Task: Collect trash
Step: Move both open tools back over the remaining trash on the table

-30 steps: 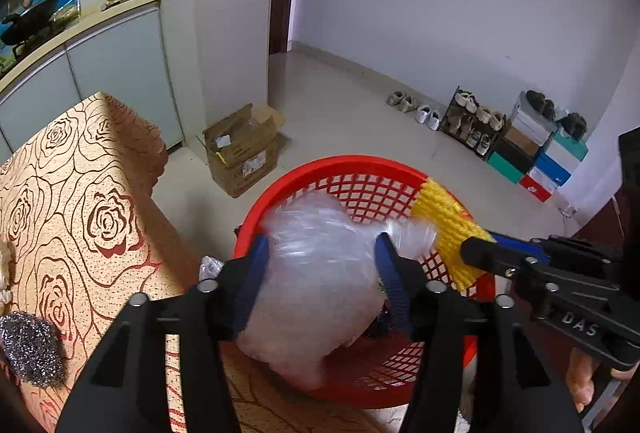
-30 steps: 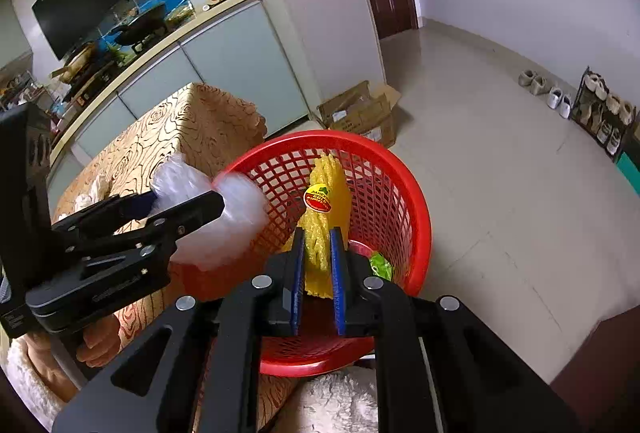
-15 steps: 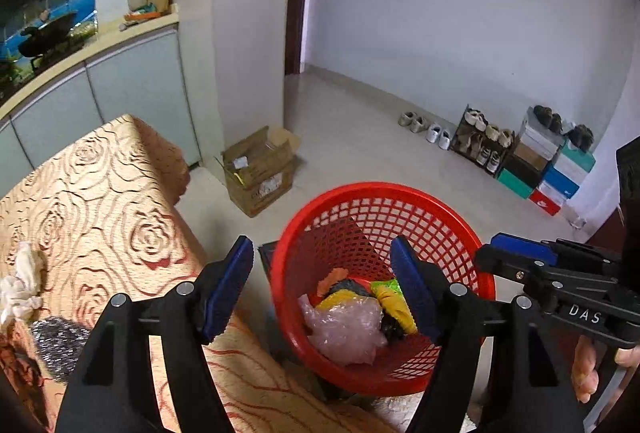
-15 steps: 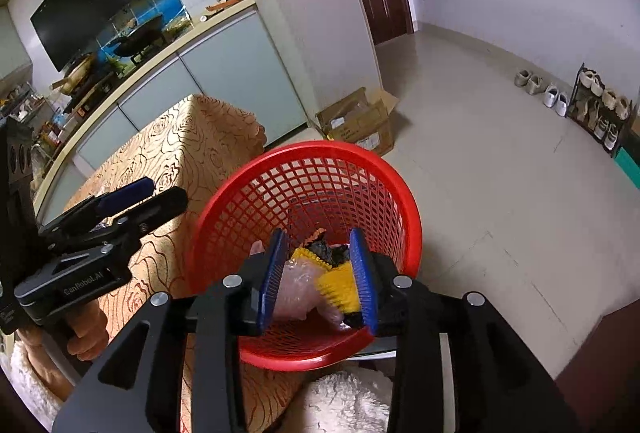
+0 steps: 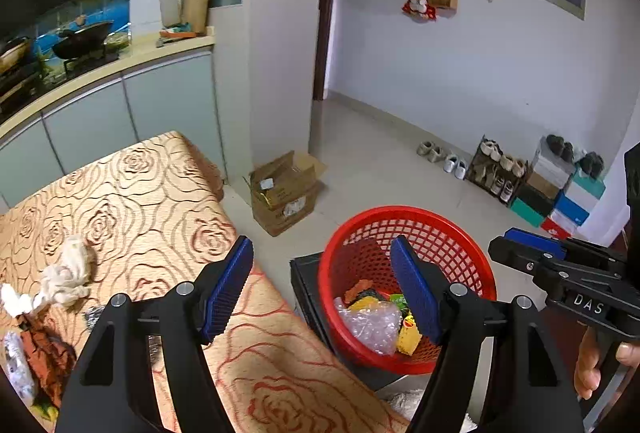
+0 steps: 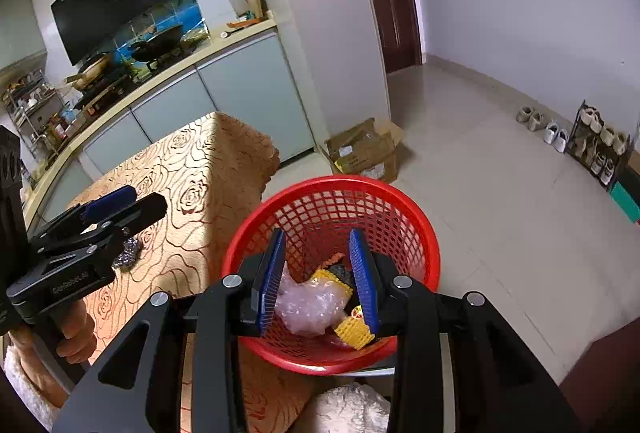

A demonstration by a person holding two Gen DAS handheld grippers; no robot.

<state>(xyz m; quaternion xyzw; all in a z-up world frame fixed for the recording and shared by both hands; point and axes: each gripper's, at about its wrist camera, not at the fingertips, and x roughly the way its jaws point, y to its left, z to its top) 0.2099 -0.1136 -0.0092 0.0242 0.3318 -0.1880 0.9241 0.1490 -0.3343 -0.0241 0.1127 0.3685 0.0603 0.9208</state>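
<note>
Surface point(image 5: 160, 193) — covered in a tan cloth with a rose pattern. Crumpled white tissue point(image 5: 66, 275) near its left edge; a steel scourer point(image 6: 128, 251) lies further in, partly hidden behind the left tool; more wrappers at the near left corner point(image 5: 36, 357).

Basket point(image 6: 400, 201) — red plastic mesh, standing on a dark stand just off the surface's right edge. Inside: a clear plastic bag point(image 6: 312, 303), yellow foam netting point(image 6: 354, 331) with a sticker, and orange and green scraps.

Left tool point(image 5: 322, 287) — blue pads spread wide, nothing between them; its jaws have just been opening. Held above the surface's right edge and the basket.

Right tool point(image 6: 318, 279) — pads parted and empty, jaws having just opened, poised over the basket with the trash showing below.

Room — pale tiled floor point(image 6: 500, 173); open cardboard box point(image 5: 284, 191) by a white pillar; kitchen counter with grey cabinets and a wok point(image 6: 156, 45); dark door; shoes and a shoe rack point(image 5: 496, 169) along the far wall.
</note>
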